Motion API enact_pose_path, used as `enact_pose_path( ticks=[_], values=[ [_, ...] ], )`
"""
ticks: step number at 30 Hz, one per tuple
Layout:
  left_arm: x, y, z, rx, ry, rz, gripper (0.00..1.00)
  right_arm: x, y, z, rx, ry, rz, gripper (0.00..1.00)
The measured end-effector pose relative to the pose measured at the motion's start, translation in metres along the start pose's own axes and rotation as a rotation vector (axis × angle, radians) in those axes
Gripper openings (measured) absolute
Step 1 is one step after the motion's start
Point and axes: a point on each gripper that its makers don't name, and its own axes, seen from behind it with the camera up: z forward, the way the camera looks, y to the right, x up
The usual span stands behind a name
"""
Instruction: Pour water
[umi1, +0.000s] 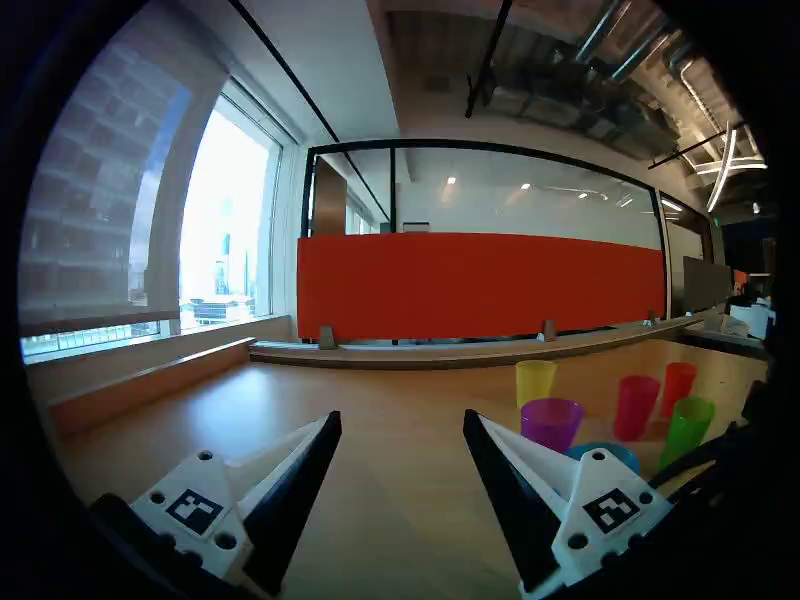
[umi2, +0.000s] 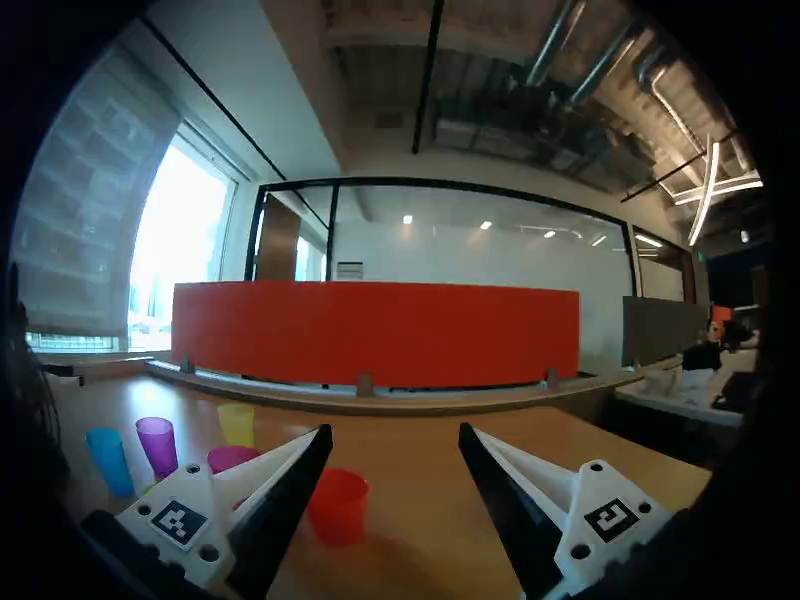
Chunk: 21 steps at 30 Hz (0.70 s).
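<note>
The left tongs and right tongs both hang released and empty over the counter, where a careless lunge could topple the light red cup close ahead

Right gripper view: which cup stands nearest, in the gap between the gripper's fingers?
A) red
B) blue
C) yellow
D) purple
A: the red cup stands upright on the wooden table in the gap of the open right gripper, nothing held; the blue cup, purple cup and yellow cup stand farther off at the left.
</note>
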Motion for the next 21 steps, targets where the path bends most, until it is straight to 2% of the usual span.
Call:
enact_pose_path(
  ticks=[8, 21],
  values=[
    [0.000, 0.000, 0.000, 0.000, 0.000, 0.000, 0.90, -0.016, 0.004, 0.002, 0.004, -0.024, 0.048, 0.98],
    [0.000, -0.001, 0.000, 0.000, 0.000, 0.000, 0.90, -0.032, 0.008, 0.004, 0.006, -0.040, 0.065, 0.98]
  ],
)
